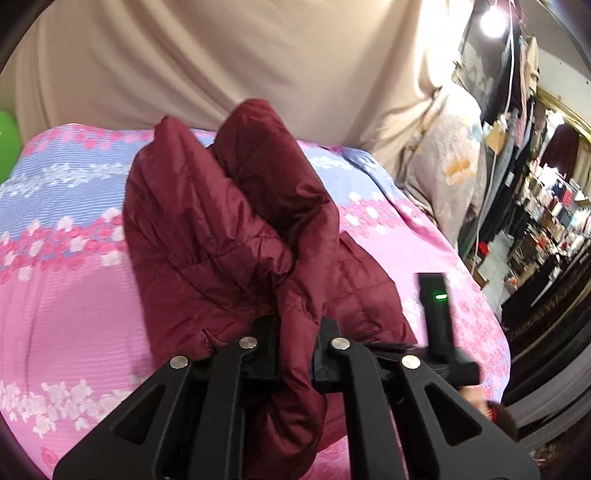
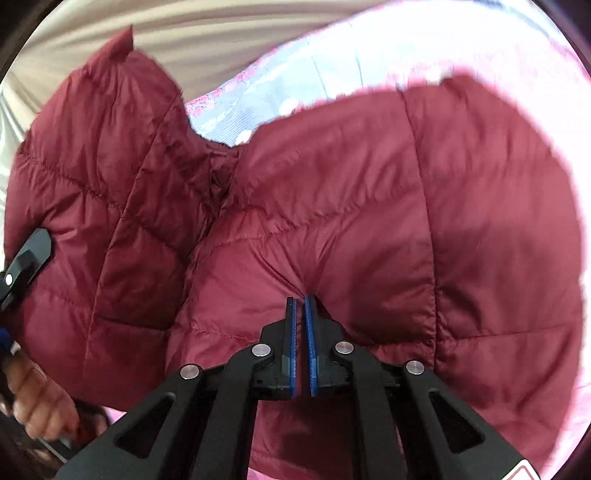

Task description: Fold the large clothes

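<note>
A maroon quilted puffer jacket (image 1: 207, 221) lies bunched on a bed with a pink and blue flowered sheet (image 1: 66, 266). My left gripper (image 1: 295, 328) is shut on a thick fold of the jacket, which rises between its jaws and hangs over them. In the right wrist view the jacket (image 2: 369, 184) fills the picture. My right gripper (image 2: 301, 299) has its blue pads (image 2: 292, 332) almost together, and creases in the cloth run into its tips. The right gripper's black body with a green light (image 1: 437, 314) shows at the jacket's right edge. A hand (image 2: 37, 387) holds the left gripper.
A beige curtain (image 1: 221, 55) hangs behind the bed. A pale flowered bundle (image 1: 450, 166) leans at the bed's far right corner. Crowded shelves (image 1: 546, 221) and a bright lamp (image 1: 493, 18) stand beyond the bed's right edge. Something green (image 1: 5, 140) shows at the left.
</note>
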Demonstrator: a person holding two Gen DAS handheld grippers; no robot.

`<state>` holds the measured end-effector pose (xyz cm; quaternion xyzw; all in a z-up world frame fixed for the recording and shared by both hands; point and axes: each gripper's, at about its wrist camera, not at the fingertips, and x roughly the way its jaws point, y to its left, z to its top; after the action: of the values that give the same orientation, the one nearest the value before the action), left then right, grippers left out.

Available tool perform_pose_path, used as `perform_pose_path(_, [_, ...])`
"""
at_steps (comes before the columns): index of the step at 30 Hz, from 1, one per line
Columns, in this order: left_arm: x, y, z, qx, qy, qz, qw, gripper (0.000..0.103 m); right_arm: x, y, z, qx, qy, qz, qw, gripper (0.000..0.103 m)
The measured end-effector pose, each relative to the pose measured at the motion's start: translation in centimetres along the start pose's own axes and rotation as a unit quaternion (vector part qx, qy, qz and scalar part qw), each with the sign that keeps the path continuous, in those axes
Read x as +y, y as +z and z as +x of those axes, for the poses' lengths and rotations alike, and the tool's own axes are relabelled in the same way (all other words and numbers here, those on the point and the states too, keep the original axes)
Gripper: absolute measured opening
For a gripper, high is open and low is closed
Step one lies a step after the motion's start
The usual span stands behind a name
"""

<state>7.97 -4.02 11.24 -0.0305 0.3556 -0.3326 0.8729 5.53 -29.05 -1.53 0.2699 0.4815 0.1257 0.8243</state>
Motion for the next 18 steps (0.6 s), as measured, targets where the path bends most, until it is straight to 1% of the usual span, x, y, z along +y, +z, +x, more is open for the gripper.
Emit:
perform_pose_path(1, [-0.7, 0.1, 0.6, 0.004, -0.002, 0.004, 1.0000, 0.007, -0.2, 0.2, 0.7, 0.003, 0.004, 0.004, 1.000, 0.000])
perform_pose_path(3, [-1.8, 0.2, 1.2, 0.009, -0.004, 0.012, 0.9999, 0.007, -0.1, 0.6, 2.3, 0.016, 0.025, 0.007, 1.000, 0.000])
perform_pose_path(5, [-3.4, 0.3, 1.6, 0.009, -0.008, 0.027, 0.9996, 0.007, 0.4, 0.8, 3.3, 0.022, 0.029, -0.003, 0.999, 0.000])
perform_pose_path(8, [-5.7, 0.4, 3.0, 0.015, -0.013, 0.048, 0.9987, 0.007, 0.4, 1.2, 3.8, 0.025, 0.046, 0.008, 0.999, 0.000])
perform_pose_path(9, [-6.3, 0.5, 3.7, 0.020, -0.014, 0.052, 0.9984, 0.007, 0.1, 1.1, 3.2, 0.024, 0.050, 0.014, 0.998, 0.000])
perform_pose_path(10, [-6.8, 0.5, 4.4, 0.025, -0.015, 0.054, 0.9981, 0.007, 0.0, 1.0, 2.5, 0.020, 0.050, 0.021, 0.998, 0.000])
perform_pose_path(11, [-7.4, 0.6, 5.4, 0.032, -0.016, 0.056, 0.9978, 0.007, -0.3, 0.8, 0.9, 0.007, 0.053, 0.029, 0.998, 0.002])
perform_pose_path(12, [-7.7, 0.7, 6.1, 0.037, -0.015, 0.057, 0.9976, 0.007, -0.5, 0.7, -0.4, -0.006, 0.054, 0.030, 0.998, 0.008])
perform_pose_path(13, [-8.1, 0.7, 6.9, 0.043, -0.013, 0.060, 0.9972, 0.007, -0.7, 0.4, -2.3, -0.026, 0.045, 0.027, 0.998, 0.008])
perform_pose_path(14, [-8.3, 0.8, 7.4, 0.046, -0.013, 0.061, 0.9970, 0.007, -1.4, -0.3, -5.4, -0.058, 0.015, 0.021, 0.998, 0.009])
perform_pose_path(16, [-8.7, 0.8, 8.1, 0.052, -0.013, 0.062, 0.9966, 0.007, -3.3, -1.4, -9.1, -0.089, -0.019, 0.038, 0.995, 0.011])
perform_pose_path(18, [-9.3, 0.8, 9.1, 0.058, -0.016, 0.064, 0.9961, 0.007, -5.3, -2.1, -10.6, -0.092, -0.037, 0.062, 0.993, 0.011])
